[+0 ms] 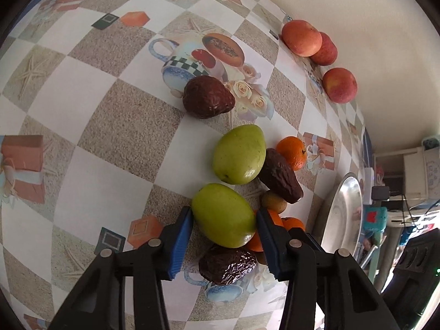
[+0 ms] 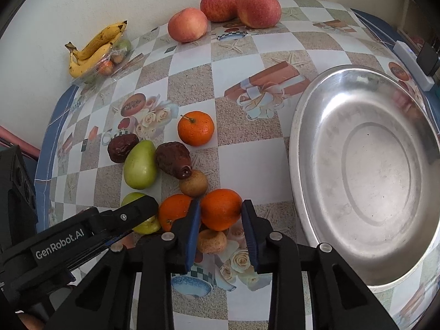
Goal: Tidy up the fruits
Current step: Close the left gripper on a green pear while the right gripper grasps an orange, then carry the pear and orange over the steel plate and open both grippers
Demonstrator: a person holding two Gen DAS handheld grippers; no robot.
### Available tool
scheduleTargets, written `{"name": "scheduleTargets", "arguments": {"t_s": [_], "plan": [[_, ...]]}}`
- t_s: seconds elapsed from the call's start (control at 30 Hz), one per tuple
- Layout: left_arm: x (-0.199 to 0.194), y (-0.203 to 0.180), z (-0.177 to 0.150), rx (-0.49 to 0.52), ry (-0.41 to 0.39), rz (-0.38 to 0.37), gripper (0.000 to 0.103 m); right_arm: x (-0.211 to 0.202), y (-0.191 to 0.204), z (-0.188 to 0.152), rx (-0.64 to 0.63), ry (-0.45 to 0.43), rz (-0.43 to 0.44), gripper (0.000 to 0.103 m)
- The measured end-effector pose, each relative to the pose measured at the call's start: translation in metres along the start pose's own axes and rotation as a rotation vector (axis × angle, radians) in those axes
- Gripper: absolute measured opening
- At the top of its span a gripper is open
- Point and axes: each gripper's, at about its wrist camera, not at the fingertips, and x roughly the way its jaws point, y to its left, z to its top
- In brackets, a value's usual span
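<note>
On the patterned surface (image 2: 247,159), from the left: two bananas (image 2: 95,48) on a clear packet by the wall, three wrinkled brown fruits (image 1: 208,96), two green fruits, three oranges, three apples (image 2: 187,24) at the back, and one steel bowl (image 2: 368,176) at the right. The left gripper (image 1: 224,221) stands wide, its pads flanking the nearer green fruit (image 1: 224,214); contact is unclear. The right gripper (image 2: 220,217) stands open around one orange (image 2: 220,212).
</note>
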Motion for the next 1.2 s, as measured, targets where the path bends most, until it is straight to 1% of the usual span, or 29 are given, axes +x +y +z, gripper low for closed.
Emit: {"name": "scheduleTargets", "arguments": {"t_s": [0.1, 0.17, 0.27, 0.4, 0.57, 0.73, 0.77, 0.83, 0.9, 1.03, 1.1, 1.2], "plan": [[-0.004, 0.004, 0.000, -0.019, -0.006, 0.010, 0.050, -0.002, 0.001, 0.000, 0.001, 0.000, -0.001, 0.031], [-0.009, 0.004, 0.001, -0.014, -0.033, 0.032, 0.050, -0.005, 0.000, 0.001, 0.008, -0.010, 0.000, 0.031], [-0.019, 0.003, 0.004, -0.012, -0.077, 0.023, 0.050, -0.016, -0.004, 0.003, 0.021, -0.042, 0.003, 0.031], [-0.030, -0.006, 0.005, 0.024, -0.121, 0.015, 0.050, -0.029, -0.008, 0.005, 0.034, -0.076, -0.008, 0.031], [-0.031, -0.026, 0.004, 0.082, -0.129, -0.006, 0.050, -0.042, -0.021, 0.008, 0.071, -0.104, -0.019, 0.031], [-0.028, -0.060, -0.011, 0.200, -0.129, -0.022, 0.050, -0.062, -0.048, 0.010, 0.139, -0.157, -0.064, 0.031], [-0.025, -0.069, -0.015, 0.236, -0.126, -0.024, 0.050, -0.066, -0.055, 0.010, 0.154, -0.166, -0.084, 0.031], [-0.018, -0.087, -0.025, 0.299, -0.117, -0.026, 0.050, -0.073, -0.071, 0.010, 0.189, -0.182, -0.169, 0.031], [-0.011, -0.104, -0.036, 0.360, -0.107, -0.031, 0.050, -0.078, -0.090, 0.008, 0.237, -0.187, -0.210, 0.031], [0.004, -0.138, -0.058, 0.491, -0.095, -0.032, 0.050, -0.085, -0.127, 0.005, 0.345, -0.184, -0.242, 0.031], [0.011, -0.151, -0.067, 0.538, -0.090, -0.037, 0.050, -0.090, -0.141, 0.003, 0.381, -0.192, -0.258, 0.031], [0.022, -0.165, -0.076, 0.581, -0.077, -0.049, 0.050, -0.098, -0.154, 0.000, 0.413, -0.214, -0.262, 0.031]]}}
